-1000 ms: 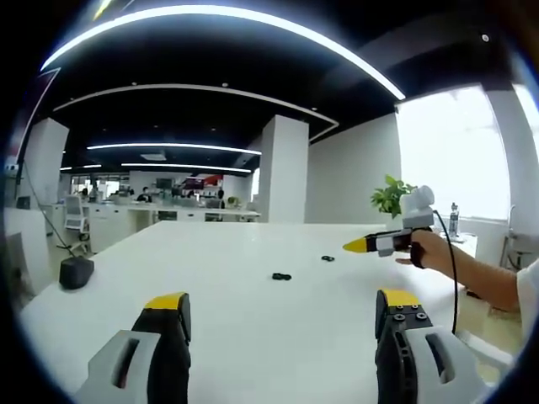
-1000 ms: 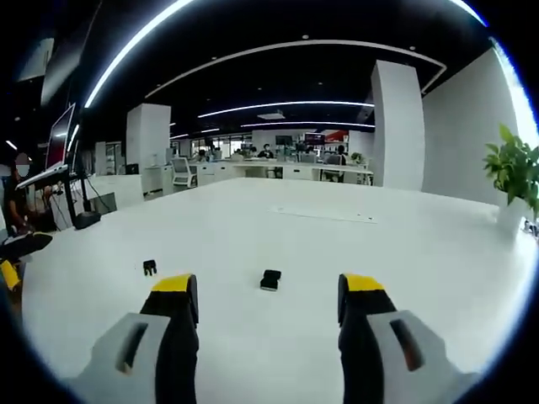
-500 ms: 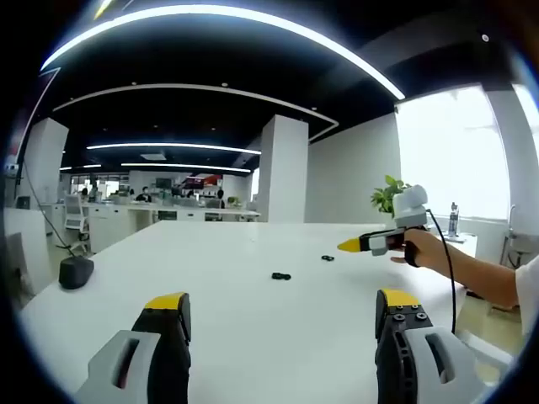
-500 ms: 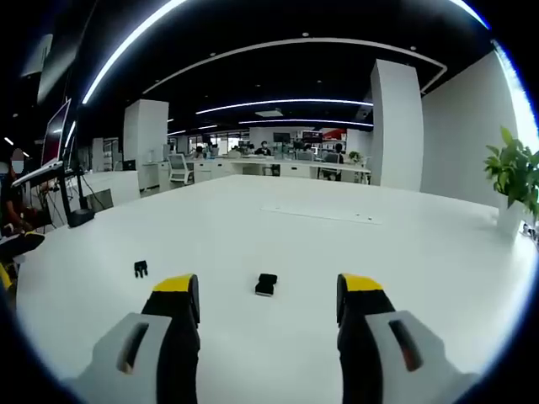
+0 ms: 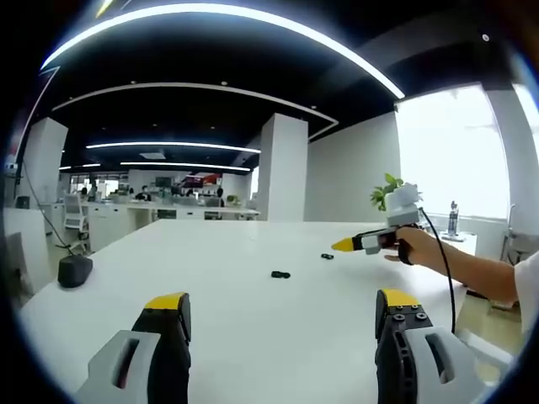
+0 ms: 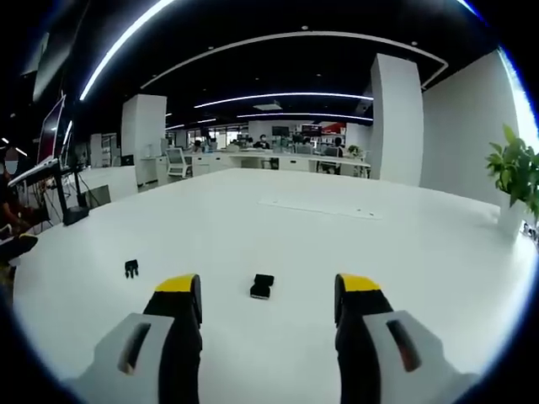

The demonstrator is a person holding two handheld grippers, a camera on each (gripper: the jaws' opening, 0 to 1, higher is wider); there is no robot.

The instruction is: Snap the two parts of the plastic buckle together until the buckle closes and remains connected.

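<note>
Two small black buckle parts lie apart on the white table [image 5: 253,328]. In the left gripper view one part [image 5: 280,274] sits mid-table and the other [image 5: 327,256] farther right. My left gripper [image 5: 282,303] is open, well short of both. A hand [image 5: 417,248] holds the right gripper [image 5: 343,245] above the table near the farther part. In the right gripper view a blocky buckle part [image 6: 262,285] lies just ahead, level with the gap of my open right gripper [image 6: 268,286]. The pronged part [image 6: 131,268] lies to the left.
A black rounded object [image 5: 74,271] rests near the table's left edge. A potted plant [image 6: 518,172] stands at the right in the right gripper view, also seen as a plant [image 5: 386,194] behind the hand. Desks, pillars and people fill the far office.
The right gripper has drifted left across the table in the left gripper view. In its own view the blocky part now sits lower and closer to the jaws. The left gripper's view has not shifted.
</note>
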